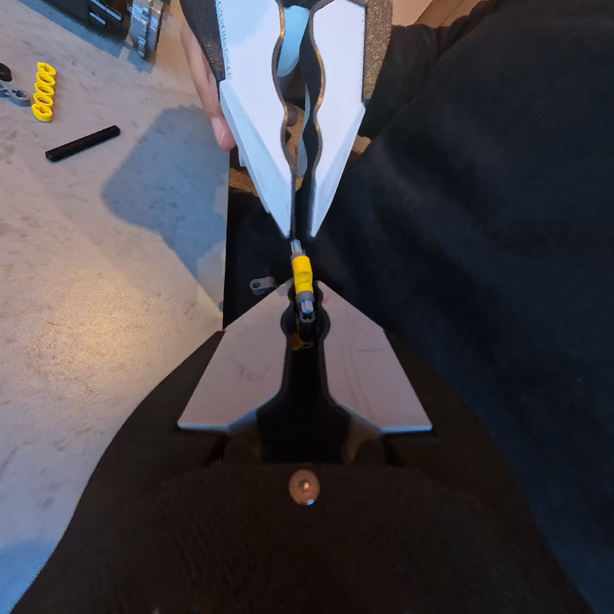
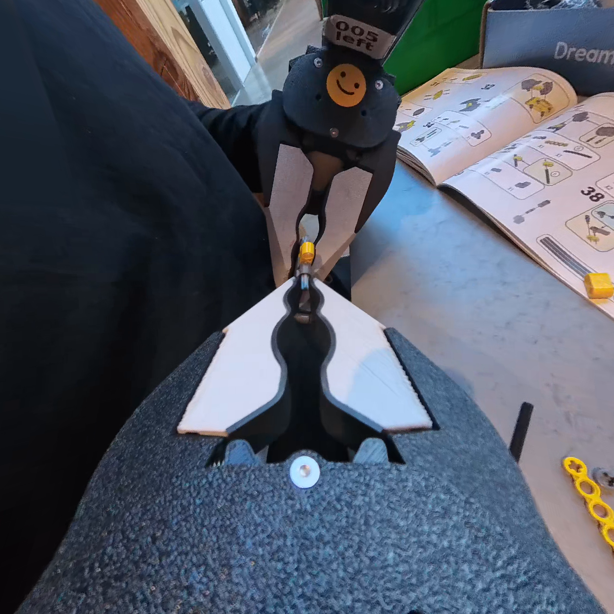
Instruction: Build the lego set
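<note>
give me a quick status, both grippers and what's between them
Left gripper and right gripper both shut, tip to tip, on one grey axle carrying a yellow bush. Held off the table edge. Nothing between them otherwise.

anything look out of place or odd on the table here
One thing: a small yellow block sits on the open instruction booklet rather than on the table with the yellow beam and black rod. Nothing looks spilled or damaged. Both hand-held grippers pinch one small yellow-and-grey part off the table.
</note>
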Tool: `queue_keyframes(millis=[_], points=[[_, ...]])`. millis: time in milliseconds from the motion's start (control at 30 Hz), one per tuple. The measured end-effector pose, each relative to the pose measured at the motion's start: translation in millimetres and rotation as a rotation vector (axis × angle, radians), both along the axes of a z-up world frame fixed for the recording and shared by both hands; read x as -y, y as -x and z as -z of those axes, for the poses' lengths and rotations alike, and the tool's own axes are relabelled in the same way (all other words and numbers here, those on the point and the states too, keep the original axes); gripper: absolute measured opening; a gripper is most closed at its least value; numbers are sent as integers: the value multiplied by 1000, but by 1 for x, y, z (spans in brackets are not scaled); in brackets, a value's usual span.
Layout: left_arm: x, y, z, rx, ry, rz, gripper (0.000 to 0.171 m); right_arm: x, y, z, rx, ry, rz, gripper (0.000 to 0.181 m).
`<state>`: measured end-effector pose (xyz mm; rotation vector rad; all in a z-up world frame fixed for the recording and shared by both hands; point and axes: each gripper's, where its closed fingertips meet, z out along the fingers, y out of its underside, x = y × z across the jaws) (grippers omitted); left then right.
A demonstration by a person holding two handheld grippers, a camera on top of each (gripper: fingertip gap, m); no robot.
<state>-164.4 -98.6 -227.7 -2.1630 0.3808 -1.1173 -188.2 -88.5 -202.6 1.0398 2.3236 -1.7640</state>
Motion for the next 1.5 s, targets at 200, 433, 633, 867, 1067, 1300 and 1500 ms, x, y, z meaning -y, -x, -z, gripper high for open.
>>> queue_keyframes(millis=[200,433,633,867,1067,1300,1500], points=[[1,-2,1,1,-4,16,6,7,0,2,13,-23,-46,2],[3,-4,1,15,-10,16,7,8,-3,6,40,-43,-91,5],[3,-6,2,26,-8,17,7,12,-4,7,71,-27,-109,3],[-1,-16,9,25,8,-47,5,17,-11,16,141,-32,-112,2],[-5,-22,11,-125,-77,-100,5,14,-23,15,77,-139,-101,2],[13,9,17,-90,-20,-170,5,-42,-38,37,132,-277,35,0],[-8,-11,2,-155,-121,-62,5,-10,-21,7,54,-131,7,0]])
